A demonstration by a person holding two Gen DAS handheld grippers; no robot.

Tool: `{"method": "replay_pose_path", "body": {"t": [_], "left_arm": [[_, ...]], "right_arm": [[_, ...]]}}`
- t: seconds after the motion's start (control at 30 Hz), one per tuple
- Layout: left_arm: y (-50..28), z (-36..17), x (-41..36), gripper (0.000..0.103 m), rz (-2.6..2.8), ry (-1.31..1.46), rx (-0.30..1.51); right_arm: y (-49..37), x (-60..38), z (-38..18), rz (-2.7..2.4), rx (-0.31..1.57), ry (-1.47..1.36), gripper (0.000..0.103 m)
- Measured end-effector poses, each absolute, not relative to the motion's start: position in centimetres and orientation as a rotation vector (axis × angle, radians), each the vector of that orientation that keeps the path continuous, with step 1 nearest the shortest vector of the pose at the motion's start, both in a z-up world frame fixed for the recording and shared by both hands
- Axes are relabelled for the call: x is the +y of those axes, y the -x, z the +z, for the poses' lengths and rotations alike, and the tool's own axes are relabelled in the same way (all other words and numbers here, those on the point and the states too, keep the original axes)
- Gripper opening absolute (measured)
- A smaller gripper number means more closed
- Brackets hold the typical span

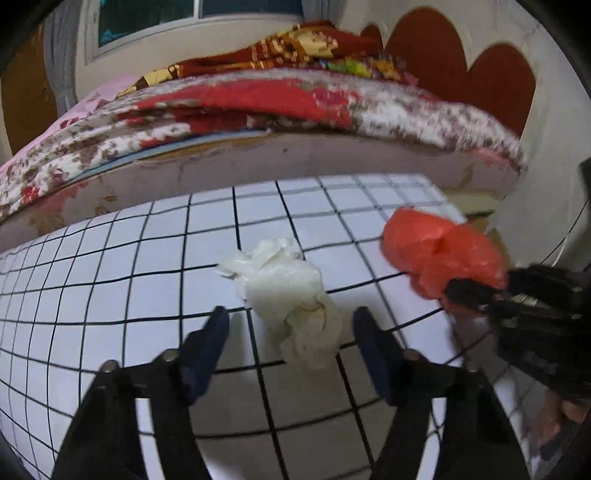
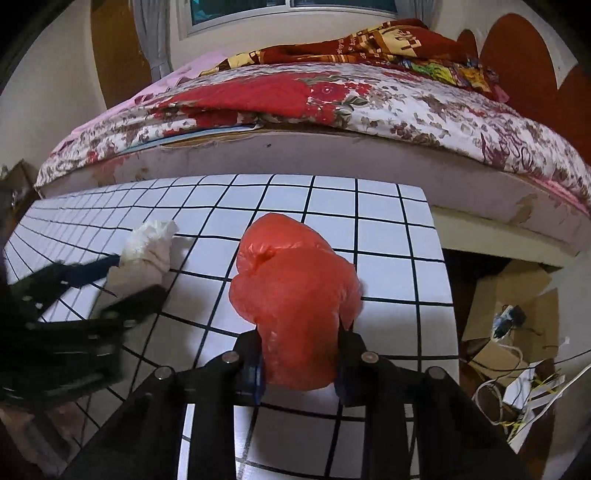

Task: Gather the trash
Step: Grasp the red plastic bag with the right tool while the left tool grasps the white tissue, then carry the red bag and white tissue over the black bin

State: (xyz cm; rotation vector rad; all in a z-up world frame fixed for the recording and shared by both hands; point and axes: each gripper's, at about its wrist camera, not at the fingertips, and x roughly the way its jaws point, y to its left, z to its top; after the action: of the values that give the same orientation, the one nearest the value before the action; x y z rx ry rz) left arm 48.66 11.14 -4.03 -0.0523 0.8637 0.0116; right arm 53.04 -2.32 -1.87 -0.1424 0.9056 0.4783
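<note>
A white table with a black grid (image 1: 110,266) is standing beside a bed (image 2: 332,107). The left gripper (image 1: 291,325) is straddling a crumpled tissue (image 1: 288,291), jaws apart; the right gripper (image 2: 299,354) is pinching a red bag (image 2: 295,291).

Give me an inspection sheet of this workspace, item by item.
Surface: white table with a black grid, standing against a bed.
Job's things: crumpled white tissue; crumpled red plastic bag.
Clutter: nothing seen on the table.
Grippers: left gripper straddles the tissue, pads not yet touching; right gripper is shut on the red bag.
Cables: loose cords on the floor right of the table.
Surroundings: bed with floral quilt, window, cardboard boxes on the floor.
</note>
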Motion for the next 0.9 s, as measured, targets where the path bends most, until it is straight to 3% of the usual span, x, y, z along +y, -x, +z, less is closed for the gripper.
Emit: {"method": "replay_pose_path", "body": {"t": [0.1,0.9], "left_arm": [[-48.5,-4.1,11.3,0.026,0.007,0.053,0.873],[-25.4,6.7,6.6,0.025,-0.136,-0.023,0.647]], "right_arm": [[-52.2,-2.5,-1.7,0.502,0.915,0.126,0.025],[-29.4,-10.4,8.0,0.451,0.719,0.034,0.023]]}}
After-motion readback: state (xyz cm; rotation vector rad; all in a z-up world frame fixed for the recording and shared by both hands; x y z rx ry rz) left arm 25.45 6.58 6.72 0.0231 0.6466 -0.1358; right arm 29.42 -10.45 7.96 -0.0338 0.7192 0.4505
